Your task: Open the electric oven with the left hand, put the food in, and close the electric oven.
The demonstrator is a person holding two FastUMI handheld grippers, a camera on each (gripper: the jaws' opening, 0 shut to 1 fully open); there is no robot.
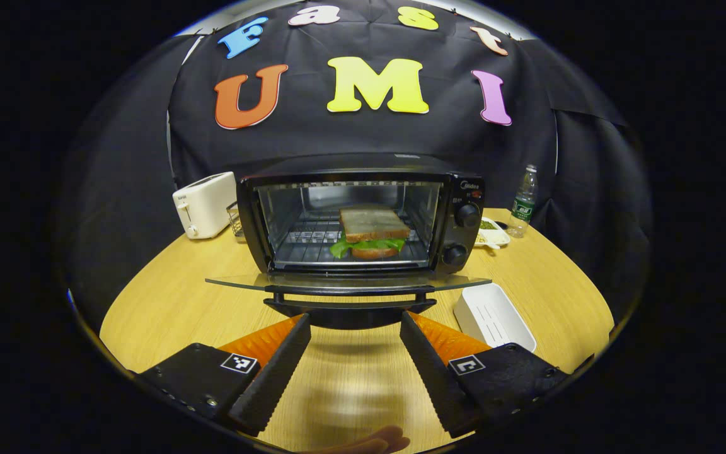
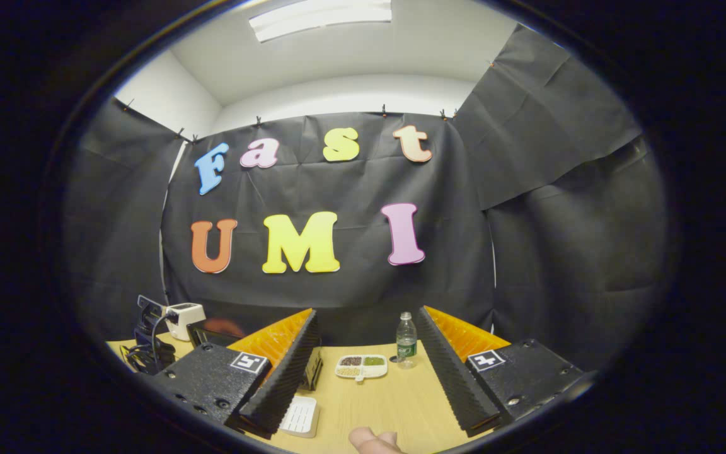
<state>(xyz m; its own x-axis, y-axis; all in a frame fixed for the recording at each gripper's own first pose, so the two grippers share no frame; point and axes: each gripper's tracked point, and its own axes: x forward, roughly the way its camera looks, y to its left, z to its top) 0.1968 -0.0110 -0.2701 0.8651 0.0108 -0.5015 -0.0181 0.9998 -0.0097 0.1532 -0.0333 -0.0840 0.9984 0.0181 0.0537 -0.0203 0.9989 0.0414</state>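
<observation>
Facing the electric oven [image 1: 363,221] head-on, the left tool [image 1: 355,337] hovered just before the lowered glass door [image 1: 347,282], fingers spread wide with nothing between them, its tips close under the door's handle [image 1: 349,301]. The sandwich [image 1: 372,231] lay on the rack inside the open cavity, well beyond the tool. A white tray [image 1: 494,316] sat on the counter [image 1: 167,302] just right of the door, a toaster [image 1: 204,204] left of the oven, a bottle [image 1: 524,202] to its right.

The right tool [image 2: 366,359] was raised, fingers apart and empty, with a divided dish [image 2: 361,367] and the bottle [image 2: 406,340] beyond on open counter.
</observation>
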